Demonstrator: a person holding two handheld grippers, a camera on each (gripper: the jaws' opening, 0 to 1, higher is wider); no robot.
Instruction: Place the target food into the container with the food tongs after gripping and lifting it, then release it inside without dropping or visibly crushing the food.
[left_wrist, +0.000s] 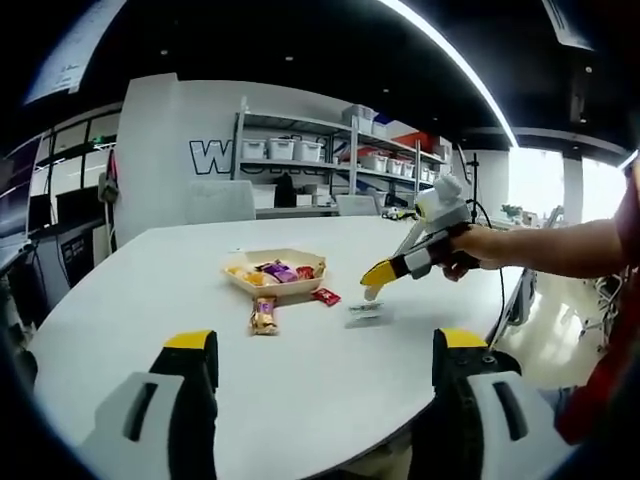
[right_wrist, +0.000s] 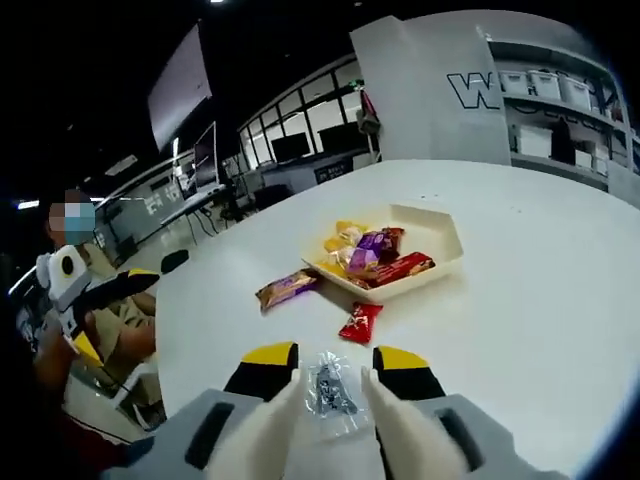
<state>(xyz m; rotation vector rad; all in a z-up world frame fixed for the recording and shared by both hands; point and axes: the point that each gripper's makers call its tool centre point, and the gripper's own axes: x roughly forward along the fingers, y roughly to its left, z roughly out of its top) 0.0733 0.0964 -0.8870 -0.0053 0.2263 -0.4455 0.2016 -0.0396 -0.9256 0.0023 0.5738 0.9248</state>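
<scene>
On the white round table, the largest item is the shallow cream container, standing toward the far middle of the top and already loaded with wrapped snacks: a purple packet, a red-brown bar and yellow pieces.

On the bare tabletop just outside the container lie a gold-brown wrapped bar and a small red packet, the latter on the container's near side.

Right gripper: fingers spread, yellow-tipped, with pale tong blades extending alongside them. A small clear-wrapped dark sweet sits between the blades, resting on the table; whether the blades touch its wrapper cannot be told. In the left gripper view this right gripper, held in a person's hand, hovers over the same sweet, just right of the red packet.

Left gripper: fingers wide apart, holding nothing, poised at the near table edge well apart from the food.
</scene>
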